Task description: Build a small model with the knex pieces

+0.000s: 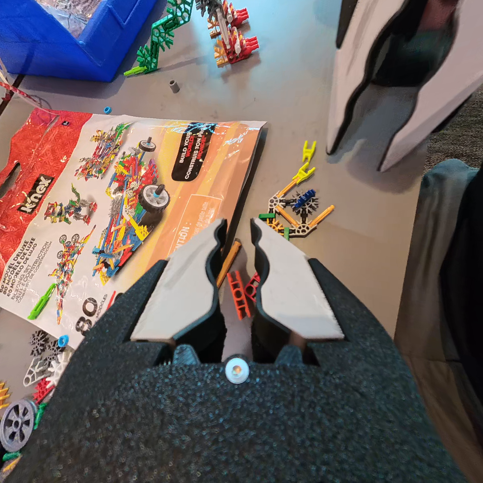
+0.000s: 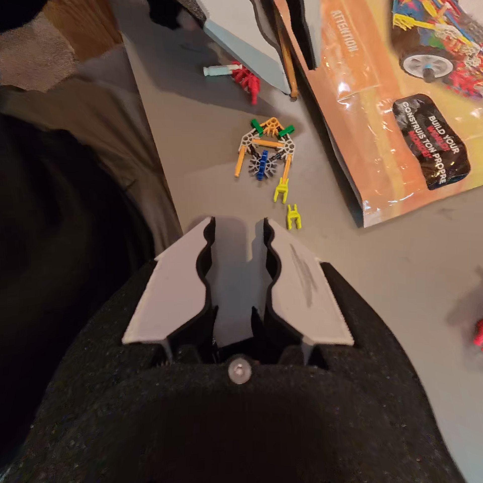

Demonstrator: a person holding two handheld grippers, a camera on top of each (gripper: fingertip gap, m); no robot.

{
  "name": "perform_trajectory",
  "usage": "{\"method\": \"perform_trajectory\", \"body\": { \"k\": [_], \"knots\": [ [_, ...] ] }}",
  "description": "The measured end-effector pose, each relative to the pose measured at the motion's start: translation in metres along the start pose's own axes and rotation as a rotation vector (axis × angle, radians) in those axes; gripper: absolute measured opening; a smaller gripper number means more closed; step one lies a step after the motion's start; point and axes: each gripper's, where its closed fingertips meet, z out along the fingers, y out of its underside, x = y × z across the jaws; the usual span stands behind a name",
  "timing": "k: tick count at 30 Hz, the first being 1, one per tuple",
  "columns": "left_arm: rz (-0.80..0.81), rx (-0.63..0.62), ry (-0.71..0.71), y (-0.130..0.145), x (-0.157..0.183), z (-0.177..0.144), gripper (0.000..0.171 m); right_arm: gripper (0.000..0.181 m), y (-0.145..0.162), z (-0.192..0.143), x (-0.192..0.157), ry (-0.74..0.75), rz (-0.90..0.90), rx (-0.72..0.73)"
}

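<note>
Hovering both claws, the left claw (image 1: 237,222) and the right claw (image 2: 239,220), parted and empty over the worktop (image 2: 339,287), we see a small half-built rod assembly (image 2: 264,149) with loose yellow clips (image 2: 294,217) unattached.

Writing sits on one thing only: glossy red-and-orange plastic toy-set bag (image 1: 130,196), flat on grey table; wording not repeated here.
- Black logo patch (image 1: 36,193), white letters, on red part.
- Black rounded label (image 1: 193,151), white and red lettering, on orange part; readable in right wrist view too (image 2: 431,146).
- White lettering block (image 1: 23,269) along bag's edge.
- Large black numerals (image 1: 86,316), partly hidden.
- Pale boxed notice panel (image 1: 201,217), small print blurred.
</note>
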Motion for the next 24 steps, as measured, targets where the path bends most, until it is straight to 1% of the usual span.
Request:
{"method": "perform_trajectory", "body": {
  "k": [1, 5, 7, 10, 11, 16, 18, 21, 24],
  "knots": [
    [0.002, -0.002, -0.001, 0.001, 0.000, 0.000, 0.015, 0.033, 0.001, -0.002, 0.002, 0.011, -0.011, 0.000],
    [0.007, -0.004, -0.001, 0.003, 0.000, 0.000, 0.015, 0.033, 0.003, -0.010, 0.037, 0.173, -0.075, -0.011],
    [0.010, 0.000, 0.003, 0.002, 0.000, -0.001, 0.015, 0.032, 0.002, -0.008, 0.046, 0.210, -0.106, -0.031],
    [0.027, 0.005, 0.014, 0.001, 0.002, -0.002, 0.015, 0.019, -0.001, 0.000, 0.043, 0.190, -0.159, -0.028],
    [0.037, 0.011, 0.023, 0.000, 0.004, -0.003, 0.016, 0.007, 0.001, 0.003, 0.045, 0.196, -0.165, -0.041],
    [0.136, 0.052, 0.125, -0.005, 0.029, -0.006, 0.018, 0.005, 0.002, 0.000, 0.041, 0.192, -0.142, -0.035],
    [0.187, 0.032, 0.129, -0.001, 0.034, -0.003, 0.018, 0.005, 0.000, -0.004, 0.036, 0.191, -0.150, -0.018],
    [0.247, 0.018, 0.124, 0.001, 0.038, 0.003, 0.017, 0.005, -0.012, -0.007, 0.017, 0.145, -0.153, 0.033],
    [0.238, 0.028, 0.153, -0.001, 0.045, 0.005, 0.016, 0.005, -0.018, -0.003, 0.005, 0.130, -0.163, 0.040]
  ]
}}
